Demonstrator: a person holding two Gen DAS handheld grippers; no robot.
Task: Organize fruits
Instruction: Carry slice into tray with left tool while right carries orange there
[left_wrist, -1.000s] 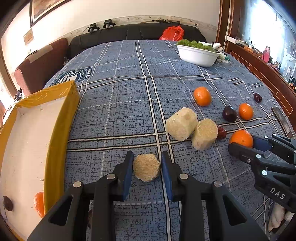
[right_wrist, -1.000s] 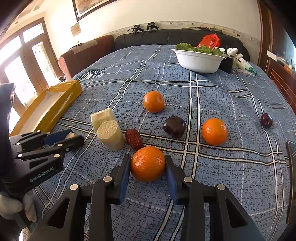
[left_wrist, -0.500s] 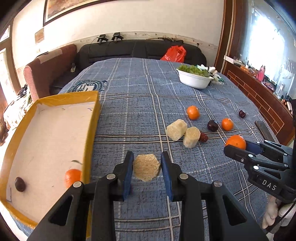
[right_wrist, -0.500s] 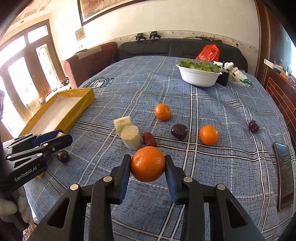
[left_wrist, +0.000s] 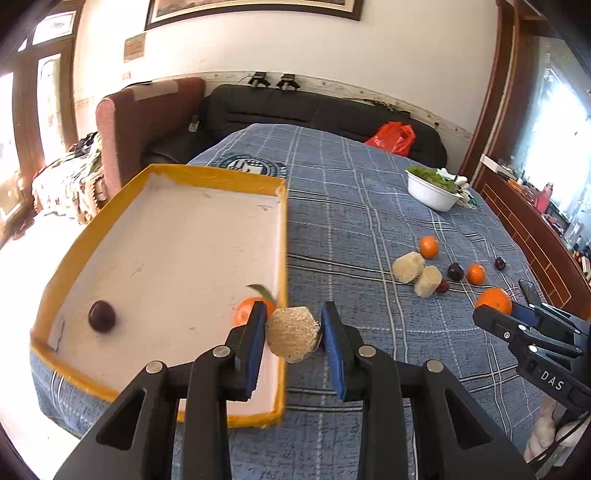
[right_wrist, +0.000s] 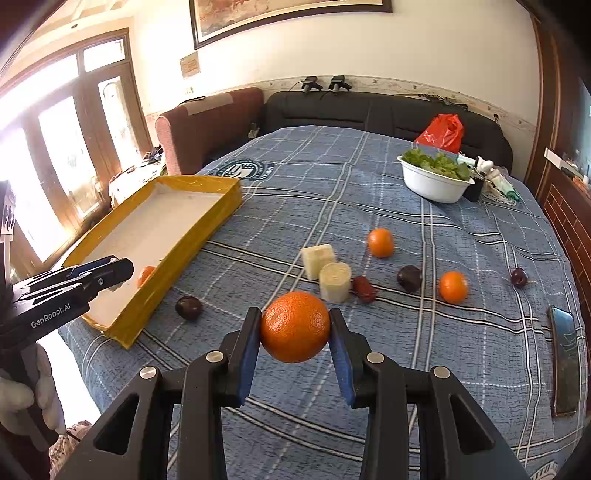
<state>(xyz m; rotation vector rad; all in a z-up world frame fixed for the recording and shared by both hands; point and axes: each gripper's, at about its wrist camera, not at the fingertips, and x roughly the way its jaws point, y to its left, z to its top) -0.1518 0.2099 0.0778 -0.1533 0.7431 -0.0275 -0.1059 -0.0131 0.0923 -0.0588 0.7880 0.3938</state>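
Note:
My left gripper (left_wrist: 293, 334) is shut on a pale fibrous sugarcane chunk (left_wrist: 293, 334), held in the air over the right wall of the yellow-rimmed tray (left_wrist: 282, 236). Inside the tray lie an orange (left_wrist: 245, 308) and a dark plum (left_wrist: 102, 316). My right gripper (right_wrist: 294, 328) is shut on a big orange (right_wrist: 295, 326), lifted above the blue plaid cloth. On the cloth lie two more sugarcane chunks (right_wrist: 334, 280), two oranges (right_wrist: 380, 242), a red date (right_wrist: 364, 289) and dark plums (right_wrist: 409, 277). One plum (right_wrist: 188, 307) lies by the tray's near corner.
A white bowl of greens (right_wrist: 434, 181) stands at the far right of the table. A phone (right_wrist: 563, 356) lies at the right edge. A black sofa (right_wrist: 369, 107) with a red bag (right_wrist: 441, 133) and a brown armchair (right_wrist: 207, 122) stand beyond the table.
Both grippers have risen off the cloth with their loads. The left one has carried the sugarcane chunk leftward to the tray's right wall and rolled a little; the right one lifted the orange.

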